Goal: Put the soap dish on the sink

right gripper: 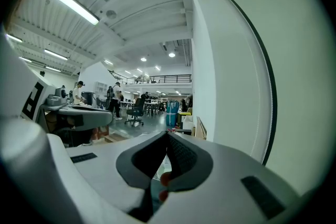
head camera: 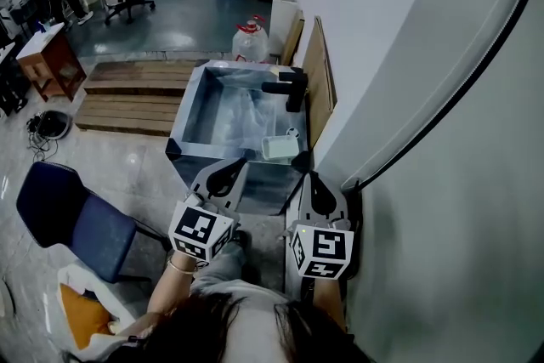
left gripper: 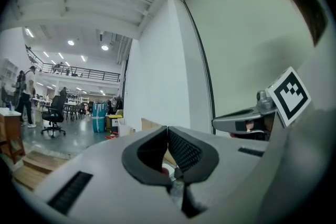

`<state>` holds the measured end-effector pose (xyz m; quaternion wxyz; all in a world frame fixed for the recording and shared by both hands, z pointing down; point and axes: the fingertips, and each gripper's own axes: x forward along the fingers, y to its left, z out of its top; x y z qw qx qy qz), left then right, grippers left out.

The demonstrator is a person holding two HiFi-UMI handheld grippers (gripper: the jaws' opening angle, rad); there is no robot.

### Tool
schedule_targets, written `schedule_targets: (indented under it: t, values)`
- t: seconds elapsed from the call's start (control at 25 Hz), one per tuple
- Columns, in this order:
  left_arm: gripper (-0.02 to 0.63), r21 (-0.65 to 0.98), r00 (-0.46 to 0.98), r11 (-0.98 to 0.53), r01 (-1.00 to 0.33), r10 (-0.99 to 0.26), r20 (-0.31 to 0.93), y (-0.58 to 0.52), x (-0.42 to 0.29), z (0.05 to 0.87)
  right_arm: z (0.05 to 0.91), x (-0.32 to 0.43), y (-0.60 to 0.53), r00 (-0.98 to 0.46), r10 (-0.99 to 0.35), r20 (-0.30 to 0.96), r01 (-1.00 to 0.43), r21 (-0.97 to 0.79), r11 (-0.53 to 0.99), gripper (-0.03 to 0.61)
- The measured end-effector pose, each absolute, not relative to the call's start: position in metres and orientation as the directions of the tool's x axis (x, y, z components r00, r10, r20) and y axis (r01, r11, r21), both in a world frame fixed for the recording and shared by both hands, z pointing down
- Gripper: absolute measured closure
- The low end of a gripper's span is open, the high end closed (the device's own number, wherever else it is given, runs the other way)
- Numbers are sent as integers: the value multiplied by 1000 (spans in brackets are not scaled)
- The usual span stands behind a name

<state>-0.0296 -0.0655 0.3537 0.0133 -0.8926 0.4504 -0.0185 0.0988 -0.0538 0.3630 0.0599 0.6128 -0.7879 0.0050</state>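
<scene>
The left gripper [head camera: 223, 176] is fully closed: in the left gripper view its two black ribbed pads [left gripper: 181, 150] meet at the tips with nothing between them. The right gripper [head camera: 316, 188] is likewise pressed together and empty, its pads [right gripper: 180, 156] in contact at the tips. Both grippers are held side by side just in front of the front wall of the square grey metal sink [head camera: 189, 102], touching neither the sink nor each other. One small pale rectangular soap dish [head camera: 280, 148] rests at the front rim of the sink, near its front right corner, close to the right gripper but clear of it. One black faucet [head camera: 289, 87] stands at the right edge of the sink. Item count: two grippers, one sink, one soap dish, one faucet.
</scene>
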Motion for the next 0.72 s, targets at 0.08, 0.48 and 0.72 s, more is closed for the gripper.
schedule_targets:
  t: [0.08,0.48,0.72]
  values:
    - [604,-37,595,-595,-803,-804,21,-65,-30,354,364,98,-53,-240,-965,105,-966,70,248,554]
    - [604,-32,604,-605,-796,-796,37,-73,-25,360,369,101,-66,-230,-966,117,-969,61,238,554]
    - [604,-31,608,-609,-793,-793,41,-86,-24,364,374,100,-79,-229,-965,126,-969,69,238,554]
